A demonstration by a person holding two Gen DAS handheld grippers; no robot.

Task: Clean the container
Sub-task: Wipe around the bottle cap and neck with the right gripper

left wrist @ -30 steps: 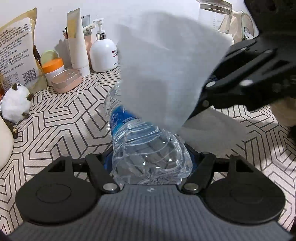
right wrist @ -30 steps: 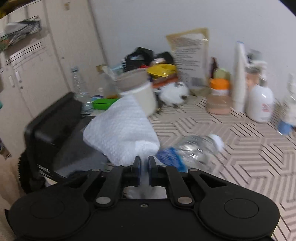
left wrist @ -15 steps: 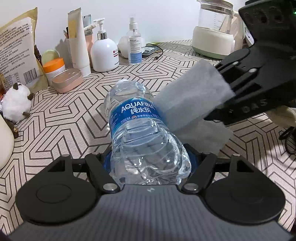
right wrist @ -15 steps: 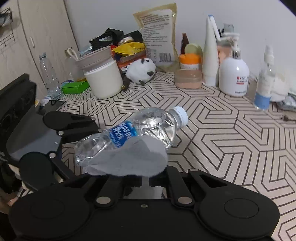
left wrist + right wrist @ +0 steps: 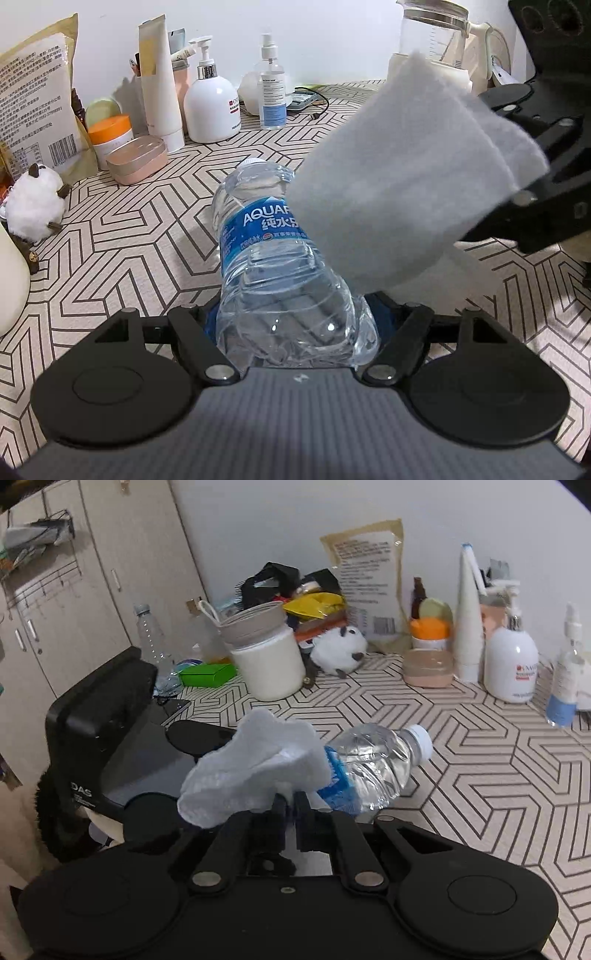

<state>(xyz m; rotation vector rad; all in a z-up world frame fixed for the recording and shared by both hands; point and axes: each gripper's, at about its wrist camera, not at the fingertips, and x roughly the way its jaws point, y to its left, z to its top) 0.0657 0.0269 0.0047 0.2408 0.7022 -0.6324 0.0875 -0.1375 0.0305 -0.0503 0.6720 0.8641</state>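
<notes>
A clear water bottle (image 5: 280,280) with a blue label and white cap lies horizontal above the table, its base end held between the jaws of my left gripper (image 5: 295,325). It also shows in the right wrist view (image 5: 373,764). My right gripper (image 5: 291,805) is shut on a white paper towel (image 5: 255,771). The towel (image 5: 402,192) hangs over the right side of the bottle's middle, touching it by the label. The right gripper's body (image 5: 546,177) reaches in from the right.
A patterned table mat (image 5: 122,251) covers the table. At the back stand a pump bottle (image 5: 211,103), a spray bottle (image 5: 272,88), a tube, jars and a paper bag. A kettle (image 5: 436,55) is back right. A white jar (image 5: 267,657) and plush toy (image 5: 340,650) stand left.
The towel has swung from draped over the bottle, down to its right side, and now up over the label again. The right gripper turned left. The bottle stays held.
</notes>
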